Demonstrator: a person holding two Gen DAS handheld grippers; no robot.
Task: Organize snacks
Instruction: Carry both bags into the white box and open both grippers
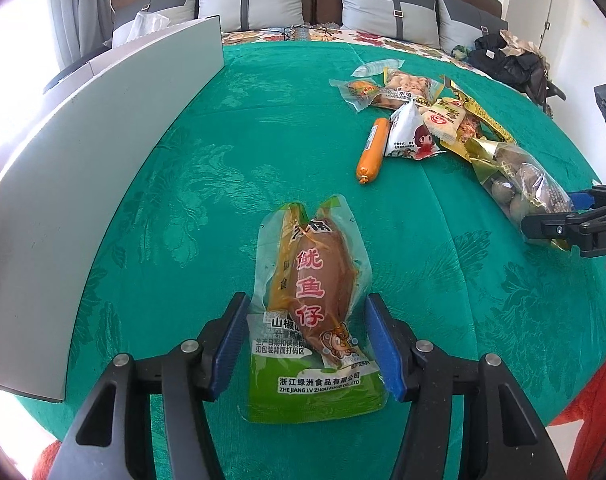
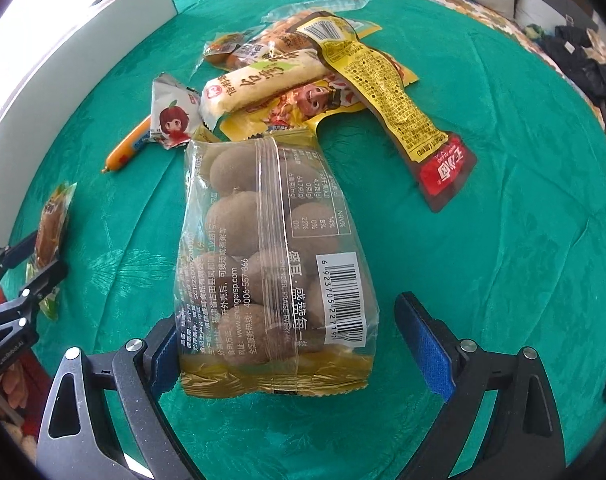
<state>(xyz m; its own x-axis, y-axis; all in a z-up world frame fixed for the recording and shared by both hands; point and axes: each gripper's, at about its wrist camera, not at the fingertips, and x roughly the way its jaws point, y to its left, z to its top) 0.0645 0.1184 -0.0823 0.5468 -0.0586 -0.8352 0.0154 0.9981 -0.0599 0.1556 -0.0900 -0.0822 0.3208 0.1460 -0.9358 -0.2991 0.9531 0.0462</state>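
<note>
A squid snack pack (image 1: 311,308) with a green bottom lies flat on the green cloth. My left gripper (image 1: 306,340) is open, its blue pads on either side of the pack's lower half. A clear bag of brown round nuts (image 2: 271,264) lies between the open pads of my right gripper (image 2: 295,348). The bag also shows in the left wrist view (image 1: 519,176), with the right gripper (image 1: 559,220) at its near end. The squid pack (image 2: 53,224) and left gripper (image 2: 31,264) show at the left edge of the right wrist view.
A pile of snack packs (image 2: 303,80) lies beyond the nut bag, with an orange sausage (image 1: 371,150) beside it. A long white box (image 1: 83,160) stands along the left of the cloth. Pillows (image 1: 387,0) and dark clothes (image 1: 511,60) lie at the far side.
</note>
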